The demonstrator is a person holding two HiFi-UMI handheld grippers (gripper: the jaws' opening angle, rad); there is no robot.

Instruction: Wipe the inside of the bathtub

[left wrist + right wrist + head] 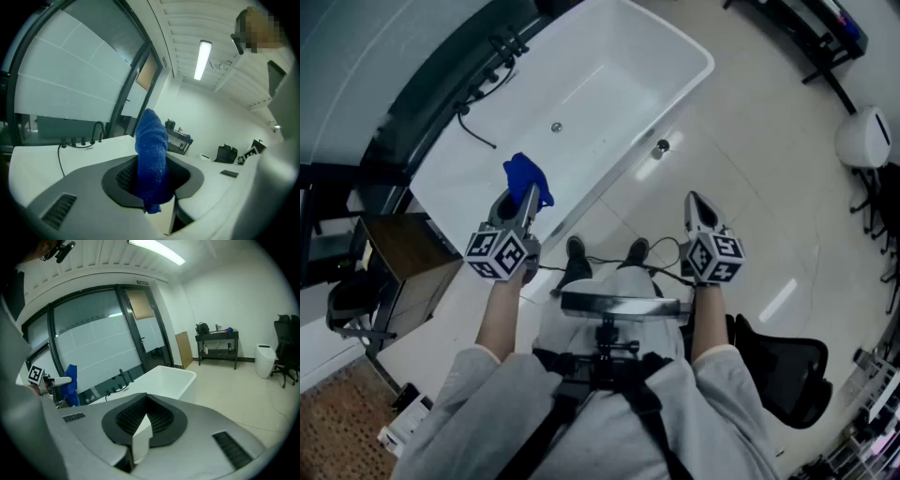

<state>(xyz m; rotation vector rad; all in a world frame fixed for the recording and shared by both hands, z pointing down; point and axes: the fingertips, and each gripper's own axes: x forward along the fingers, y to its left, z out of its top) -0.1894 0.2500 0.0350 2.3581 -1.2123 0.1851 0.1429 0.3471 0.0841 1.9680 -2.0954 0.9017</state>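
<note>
We hold the blue cloth (528, 178) clamped in our left gripper (521, 199), its free end poking out past the tips, at centre left of the head view against the lower-left end of the bathtub (609, 80). Our right gripper (695, 201) hangs over the floor, jaws together on nothing. Wiping looks not yet begun, and next we would lower the cloth over the rim and press it inside the tub, whose long axis runs from lower left to upper right.

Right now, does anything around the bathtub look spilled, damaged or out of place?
Nothing stands out. The bathtub looks intact, no spill shows on the floor, and the blue cloth sits clamped in the left hand-held gripper.
</note>
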